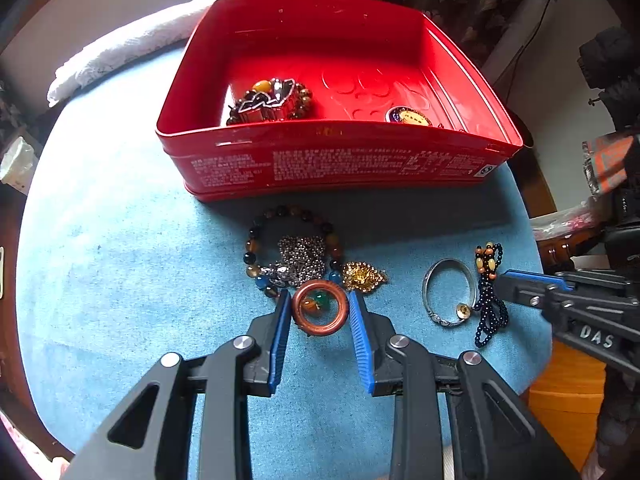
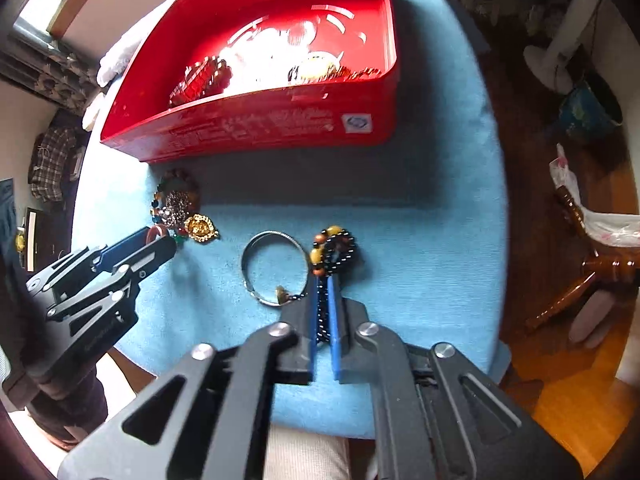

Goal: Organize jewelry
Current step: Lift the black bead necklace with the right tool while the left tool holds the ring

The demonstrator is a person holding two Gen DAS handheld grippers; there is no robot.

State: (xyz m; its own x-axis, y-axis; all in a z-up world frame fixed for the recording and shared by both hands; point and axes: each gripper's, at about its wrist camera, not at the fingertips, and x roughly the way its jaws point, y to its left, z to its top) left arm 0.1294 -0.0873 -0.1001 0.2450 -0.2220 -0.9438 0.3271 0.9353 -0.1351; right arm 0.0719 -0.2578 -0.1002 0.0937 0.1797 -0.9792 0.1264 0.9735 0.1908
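Note:
A red tin box [image 1: 340, 152] stands on a blue cloth [image 1: 120, 280] and holds a beaded bracelet with a metal piece [image 1: 268, 100] and a gold badge [image 1: 408, 117]. In front of it lie a brown bead bracelet [image 1: 288, 240], a gold pendant [image 1: 364, 277], a silver bangle [image 1: 448, 292] and a dark bead string [image 1: 490, 300]. My left gripper [image 1: 320, 304] has its jaws around a brown wooden ring [image 1: 320, 312], touching its sides. My right gripper [image 2: 325, 284] is shut on the dark bead string [image 2: 334, 252], beside the silver bangle [image 2: 274, 266].
A white towel [image 1: 132, 44] lies behind the box at the far left. The red box [image 2: 256, 128] fills the far side of the cloth. The cloth's edge drops to a wooden floor [image 2: 568, 400] on the right, with wooden furniture [image 2: 592, 276] nearby.

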